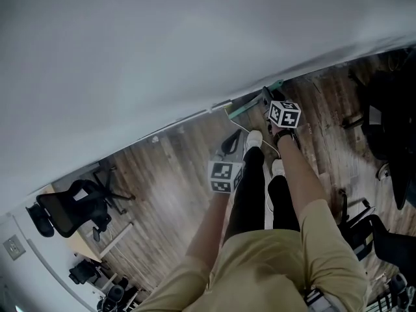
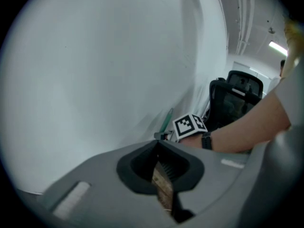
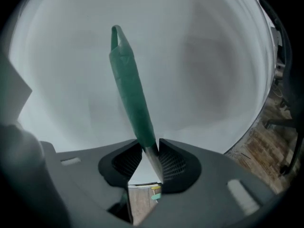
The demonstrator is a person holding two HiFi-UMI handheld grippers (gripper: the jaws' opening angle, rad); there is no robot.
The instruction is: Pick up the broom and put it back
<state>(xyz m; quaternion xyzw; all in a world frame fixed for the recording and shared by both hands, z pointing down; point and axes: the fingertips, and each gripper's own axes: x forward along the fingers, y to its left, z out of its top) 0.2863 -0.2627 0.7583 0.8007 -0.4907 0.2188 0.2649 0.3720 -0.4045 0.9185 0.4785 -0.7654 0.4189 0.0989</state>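
Observation:
The broom's green handle (image 3: 128,84) rises against the white wall and narrows to a bare metal shaft where my right gripper (image 3: 151,147) is shut on it, a pad pressing on each side. In the head view the handle (image 1: 250,106) lies slanted along the foot of the wall, and the right gripper (image 1: 267,97) is at its upper end, ahead of its marker cube. The left gripper (image 1: 231,143) hangs lower and to the left, over the wooden floor, apart from the broom. Its jaws (image 2: 158,145) meet at the tips with nothing between them. The broom's head is hidden.
A white wall (image 1: 162,57) fills the far side above a wooden floor (image 1: 169,174). The person's legs and white shoes (image 1: 253,138) stand just behind the grippers. A black office chair (image 1: 68,210) stands at the left, and more dark chairs (image 1: 390,122) at the right.

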